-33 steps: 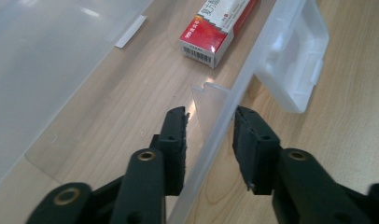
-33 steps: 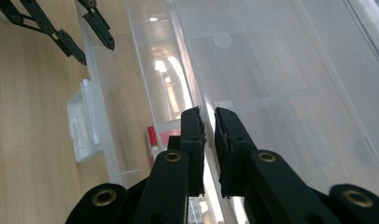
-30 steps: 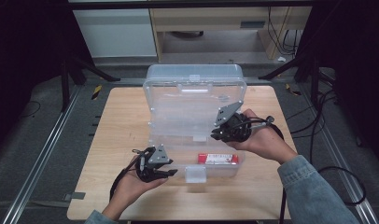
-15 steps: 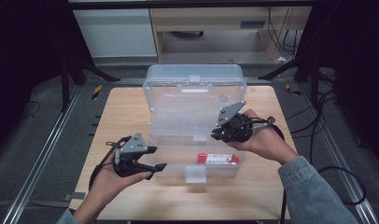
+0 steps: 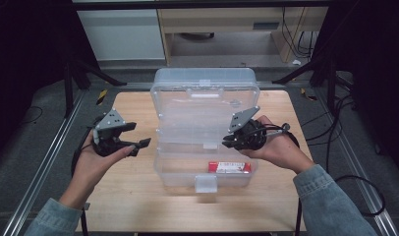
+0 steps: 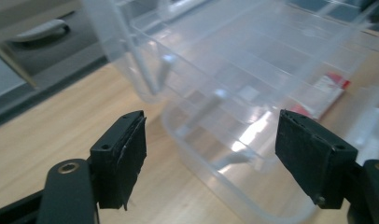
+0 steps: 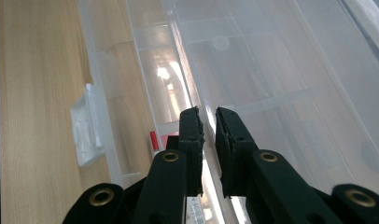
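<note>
**High view: clear box open on table, right gripper pinching its inner wall**

High view, notes. Clear plastic organizer box (image 5: 205,129) sits mid-table (image 5: 138,206), lid swung back and standing up at the far side, base toward the person, front latch (image 5: 206,183) facing the near edge. Red-and-white packet (image 5: 230,167) lies in the near right compartment.

Right gripper (image 5: 231,143): jaws nearly together; right gripper view puts a thin translucent wall of the box between the pads, at the seam where tray meets lid, so I read it as clamped on that wall. Left gripper (image 5: 133,138): off to the left of the box, clear of it, jaws spread and just been opening, nothing between them; left gripper view confirms bare pads (image 6: 124,158) with the box corner beyond.

Handling, judged: thin moulded plastic, light, stiff along ribs and rim but flexing in the flat panels; glossy, so likely slippery under rubber pads. Hinged lid will swing if lifted by one half. Best holds: rim or divider walls, thin enough to pinch; latch tab for closing. Squeeze gently, as the walls may crack.
</note>
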The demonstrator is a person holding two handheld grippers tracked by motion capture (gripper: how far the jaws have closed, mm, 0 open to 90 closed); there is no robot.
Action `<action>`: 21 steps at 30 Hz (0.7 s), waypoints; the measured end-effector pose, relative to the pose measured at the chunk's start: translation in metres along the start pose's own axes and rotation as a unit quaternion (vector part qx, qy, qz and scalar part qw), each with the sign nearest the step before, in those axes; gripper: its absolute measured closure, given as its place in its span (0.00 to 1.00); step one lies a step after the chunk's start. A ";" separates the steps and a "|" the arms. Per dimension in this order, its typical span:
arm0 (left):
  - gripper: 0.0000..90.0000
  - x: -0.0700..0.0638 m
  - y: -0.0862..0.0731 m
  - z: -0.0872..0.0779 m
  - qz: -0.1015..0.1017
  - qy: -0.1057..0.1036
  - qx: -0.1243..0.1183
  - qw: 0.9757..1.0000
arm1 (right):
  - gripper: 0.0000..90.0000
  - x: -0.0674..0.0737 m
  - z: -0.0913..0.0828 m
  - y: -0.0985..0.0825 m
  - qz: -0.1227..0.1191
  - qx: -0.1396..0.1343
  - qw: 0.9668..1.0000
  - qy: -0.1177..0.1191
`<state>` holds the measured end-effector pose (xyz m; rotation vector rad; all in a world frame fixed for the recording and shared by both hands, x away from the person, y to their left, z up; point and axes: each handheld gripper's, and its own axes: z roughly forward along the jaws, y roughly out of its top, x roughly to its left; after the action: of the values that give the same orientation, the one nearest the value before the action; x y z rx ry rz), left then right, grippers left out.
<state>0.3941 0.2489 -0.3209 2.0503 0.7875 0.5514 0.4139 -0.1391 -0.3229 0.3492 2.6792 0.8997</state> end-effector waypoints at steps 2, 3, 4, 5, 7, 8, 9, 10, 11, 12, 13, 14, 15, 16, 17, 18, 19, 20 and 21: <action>0.29 0.007 0.006 0.001 -0.003 0.004 -0.009 1.000 | 0.90 0.000 0.000 0.000 -0.001 0.000 1.000 0.001; 0.29 0.009 0.008 0.001 -0.007 0.004 -0.015 1.000 | 0.90 0.000 0.000 0.000 -0.001 0.000 1.000 0.001; 0.30 0.012 0.011 0.002 -0.013 0.005 -0.026 1.000 | 0.90 0.000 0.000 0.000 0.000 0.000 1.000 0.002; 0.32 0.012 0.011 0.002 -0.013 0.005 -0.026 1.000 | 0.90 0.000 0.000 0.000 -0.001 0.000 1.000 0.002; 0.37 0.021 0.018 0.006 -0.030 0.000 -0.039 0.999 | 0.90 0.000 0.000 0.000 0.000 0.000 1.000 0.002; 0.43 0.024 0.020 0.008 -0.030 0.000 -0.041 0.999 | 0.90 0.000 0.000 0.000 0.000 0.000 1.000 0.002; 0.44 0.024 0.020 0.008 -0.030 0.000 -0.041 0.999 | 0.90 0.000 0.000 0.000 0.000 0.000 1.000 0.002; 0.45 0.028 0.025 0.012 -0.022 0.010 -0.040 0.999 | 0.90 0.000 0.000 -0.001 0.001 -0.001 1.000 0.003; 0.45 0.028 0.025 0.012 -0.022 0.010 -0.040 0.999 | 0.90 0.000 0.000 -0.001 0.002 -0.002 1.000 0.005; 0.45 0.031 0.031 0.017 -0.022 0.012 -0.043 0.999 | 0.90 -0.001 0.000 -0.002 0.001 -0.002 1.000 0.007; 0.45 0.031 0.031 0.017 -0.022 0.012 -0.043 0.999 | 0.90 -0.001 0.000 -0.002 0.002 -0.004 1.000 0.008; 0.45 0.033 0.036 0.022 -0.016 0.017 -0.044 0.999 | 0.90 -0.001 0.000 -0.002 0.003 -0.004 1.000 0.009; 0.46 0.034 0.038 0.024 -0.012 0.022 -0.048 0.999 | 0.90 -0.001 0.000 -0.002 0.003 -0.004 1.000 0.008; 0.46 0.035 0.040 0.027 -0.010 0.029 -0.048 0.998 | 0.90 -0.001 0.000 -0.002 0.002 -0.004 1.000 0.008; 0.46 0.035 0.041 0.029 -0.010 0.033 -0.050 0.998 | 0.90 -0.001 0.000 -0.002 0.002 -0.004 1.000 0.007; 0.46 0.036 0.041 0.031 -0.010 0.033 -0.051 0.998 | 0.90 0.000 0.000 -0.002 0.002 -0.004 1.000 0.006; 0.46 0.036 0.041 0.031 -0.010 0.033 -0.051 0.998 | 0.90 0.000 0.000 -0.002 0.002 -0.004 1.000 0.006; 0.46 0.037 0.040 0.034 -0.012 0.033 -0.049 0.998 | 0.90 0.000 0.000 -0.003 0.005 -0.005 1.000 0.006; 0.47 0.038 0.040 0.036 -0.011 0.034 -0.047 0.998 | 0.90 0.000 0.000 -0.003 0.003 -0.006 1.000 0.007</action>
<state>0.4563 0.2378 -0.3036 1.9441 0.8083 0.6356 0.4137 -0.1415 -0.3247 0.3505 2.6863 0.9243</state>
